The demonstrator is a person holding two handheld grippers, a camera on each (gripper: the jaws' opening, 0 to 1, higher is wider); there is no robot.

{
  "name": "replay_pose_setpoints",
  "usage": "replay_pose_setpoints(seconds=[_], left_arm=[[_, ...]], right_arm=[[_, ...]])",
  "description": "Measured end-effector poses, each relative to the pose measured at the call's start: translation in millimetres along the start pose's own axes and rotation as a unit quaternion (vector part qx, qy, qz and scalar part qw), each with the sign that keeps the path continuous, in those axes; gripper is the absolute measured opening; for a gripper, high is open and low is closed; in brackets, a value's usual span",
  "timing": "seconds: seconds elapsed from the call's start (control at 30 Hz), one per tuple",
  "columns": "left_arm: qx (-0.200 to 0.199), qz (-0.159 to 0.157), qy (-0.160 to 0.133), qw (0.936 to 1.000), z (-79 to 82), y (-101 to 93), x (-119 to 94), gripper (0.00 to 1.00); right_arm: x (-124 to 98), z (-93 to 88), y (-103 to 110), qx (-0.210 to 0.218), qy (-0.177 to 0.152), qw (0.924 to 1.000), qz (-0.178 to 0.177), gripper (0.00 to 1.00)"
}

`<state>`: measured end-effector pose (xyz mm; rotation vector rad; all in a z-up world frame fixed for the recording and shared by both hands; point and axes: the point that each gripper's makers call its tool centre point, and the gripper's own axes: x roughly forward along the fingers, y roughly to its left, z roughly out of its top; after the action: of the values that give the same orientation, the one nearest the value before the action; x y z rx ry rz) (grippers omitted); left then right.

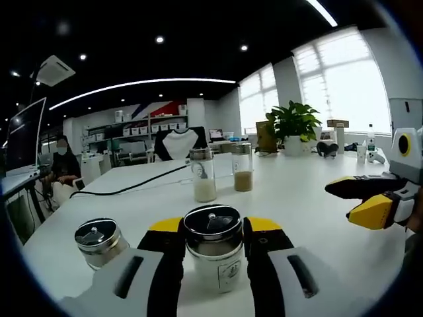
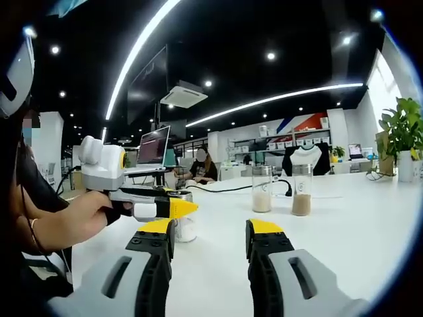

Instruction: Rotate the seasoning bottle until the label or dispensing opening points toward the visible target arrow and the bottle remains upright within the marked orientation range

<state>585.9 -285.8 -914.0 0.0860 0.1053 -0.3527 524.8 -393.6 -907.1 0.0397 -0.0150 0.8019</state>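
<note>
In the left gripper view we see the left gripper [image 1: 213,241] with its yellow-tipped black fingers [image 1: 169,246] standing on both sides of a short glass seasoning bottle with a shiny metal lid [image 1: 213,246]. The fingers seem to touch the bottle's sides, so we read them as closed on it. The bottle stands upright on the wide white desk [image 1: 297,198], with a small printed label facing the camera. A second short glass jar with a metal lid [image 1: 98,242] stands just beside it, at about 9 o'clock from it. Farther on the desk, at 12 o'clock, stand two tall glass bottles, one with pale powder [image 1: 203,174] and one with brown powder [image 1: 242,167], near each other but apart. A black cable [image 1: 125,188] runs over the desk to the left of them. A green potted plant [image 1: 293,125] stands far back.

In the right gripper view, the right gripper [image 2: 209,241] hangs above the bare desk with its fingers apart and nothing between them.
</note>
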Motion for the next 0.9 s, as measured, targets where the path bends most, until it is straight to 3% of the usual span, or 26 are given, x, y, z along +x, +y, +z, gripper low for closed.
replay_pose_setpoints(seconds=[0.9], left_arm=[[-0.004,0.002,-0.002,1.0,-3.7,14.3,-4.8,0.37]], right_arm=[[-2.4,-3.0,-6.0,0.007,0.004,0.9999,-0.008,0.43]])
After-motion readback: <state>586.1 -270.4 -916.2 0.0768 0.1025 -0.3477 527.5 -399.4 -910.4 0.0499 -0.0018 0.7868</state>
